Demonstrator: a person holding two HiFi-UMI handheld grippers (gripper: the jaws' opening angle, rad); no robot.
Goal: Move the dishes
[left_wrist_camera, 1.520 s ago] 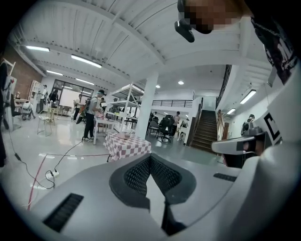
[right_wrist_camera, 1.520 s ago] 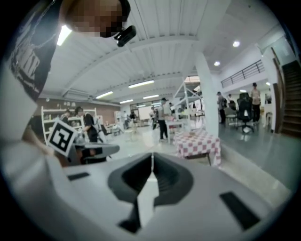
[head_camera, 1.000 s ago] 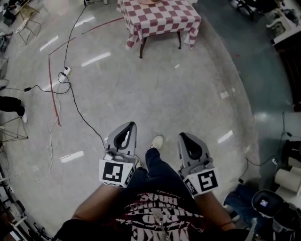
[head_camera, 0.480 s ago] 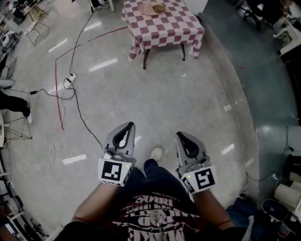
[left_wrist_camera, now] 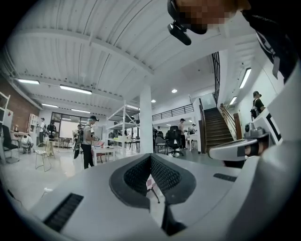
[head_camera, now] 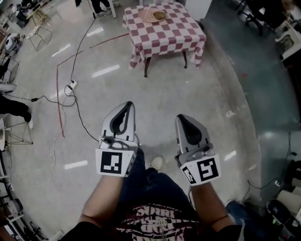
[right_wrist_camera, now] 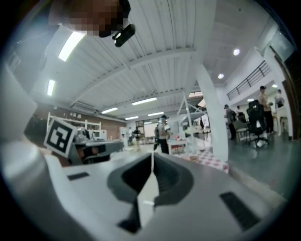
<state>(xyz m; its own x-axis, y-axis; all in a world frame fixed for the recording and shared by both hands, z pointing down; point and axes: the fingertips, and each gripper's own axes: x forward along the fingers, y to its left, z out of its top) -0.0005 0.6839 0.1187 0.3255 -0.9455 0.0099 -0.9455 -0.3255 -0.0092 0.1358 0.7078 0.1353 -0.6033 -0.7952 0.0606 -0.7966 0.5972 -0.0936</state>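
1. The white shoe is standing on the grey floor, low between the two grippers.
2. The left gripper is pointing level. Its jaws are meeting tip to tip and gripping nothing (only floor is showing through the gap behind the tips).
3. The right gripper is pointing level beside it, well apart. Its jaws are pressing fully together and carrying nothing.
4. A black cable is snaking across the floor left of the left gripper and running up to a white power strip.
5. A red line is running along the floor just left of that cable.
6. The table, draped in a red-and-white checked cloth, is standing far ahead, well apart from both grippers.
7. The dishes are sitting at the table's far edge: a pinkish plate with a brown bowl on its right side.
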